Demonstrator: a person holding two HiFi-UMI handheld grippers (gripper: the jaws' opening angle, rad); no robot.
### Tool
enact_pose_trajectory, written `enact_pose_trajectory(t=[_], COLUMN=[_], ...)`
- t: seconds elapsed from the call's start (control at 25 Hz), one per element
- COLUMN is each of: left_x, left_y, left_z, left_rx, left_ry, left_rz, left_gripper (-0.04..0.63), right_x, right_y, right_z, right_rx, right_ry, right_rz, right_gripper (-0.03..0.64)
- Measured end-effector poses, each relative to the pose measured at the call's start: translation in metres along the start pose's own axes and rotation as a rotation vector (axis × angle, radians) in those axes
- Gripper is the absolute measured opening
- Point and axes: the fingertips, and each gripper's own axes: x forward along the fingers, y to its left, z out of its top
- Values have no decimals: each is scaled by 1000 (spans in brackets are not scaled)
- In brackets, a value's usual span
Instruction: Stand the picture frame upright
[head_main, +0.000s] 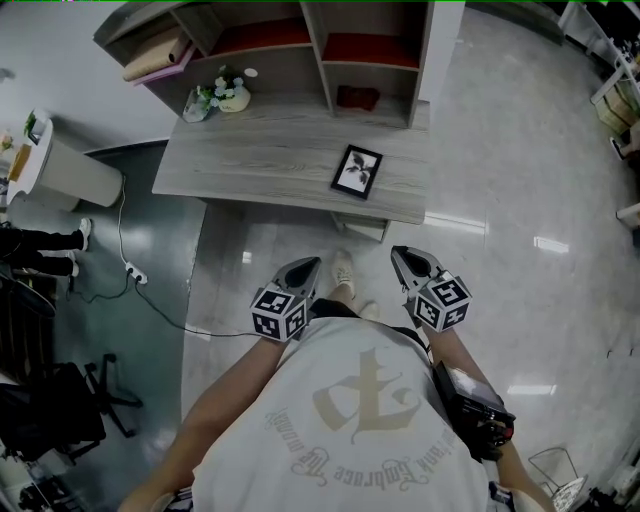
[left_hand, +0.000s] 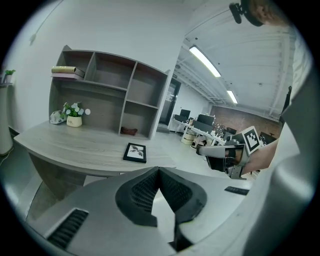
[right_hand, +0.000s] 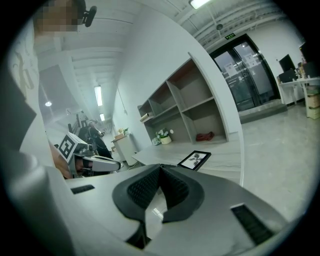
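Both the left gripper (head_main: 310, 264) and the right gripper (head_main: 399, 254) hang closed and empty, well short of the picture frame (head_main: 357, 171) lying flat near the bench (head_main: 250, 160) front edge, where a clumsy levering nudge could probably slide it off.

Landmark: picture frame (head_main: 357, 171), flat on desk (head_main: 270, 160), near front right edge.
Behind frame, at back of desk: shelf unit (head_main: 312, 60).
Directly behind frame, in lower right compartment of shelf unit: small object (head_main: 357, 97).
Behind and well left of frame, in lower left compartment: flower pot (head_main: 232, 97).
Above pot, on upper left level: roll (head_main: 155, 60).
Far left of frame, off desk, on floor: bin (head_main: 70, 170).
Left and in front of frame, on floor: cable (head_main: 135, 275).
In front of frame, off desk, well apart from it: left gripper (head_main: 308, 268) front-left, right gripper (head_main: 403, 256) front-right, side by side.
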Motion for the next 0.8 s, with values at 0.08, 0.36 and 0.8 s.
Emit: enact_pose_trajectory(t=[0.08,0.36,0.8], left_x=[-1,4,26], left_y=[1,5,18], left_z=[0,2,22], left_rx=[-4,-11,-18], left_ry=[-1,-5,-15], left_rz=[9,25,19], left_gripper=[3,3,3], right_x=[3,9,21], right_y=[0,-4,-21], right_z=[1,-4,8], right_rx=[-1,7,14], right_ry=[3,22,26], right_rz=[6,22,2], right_gripper=[5,5,5])
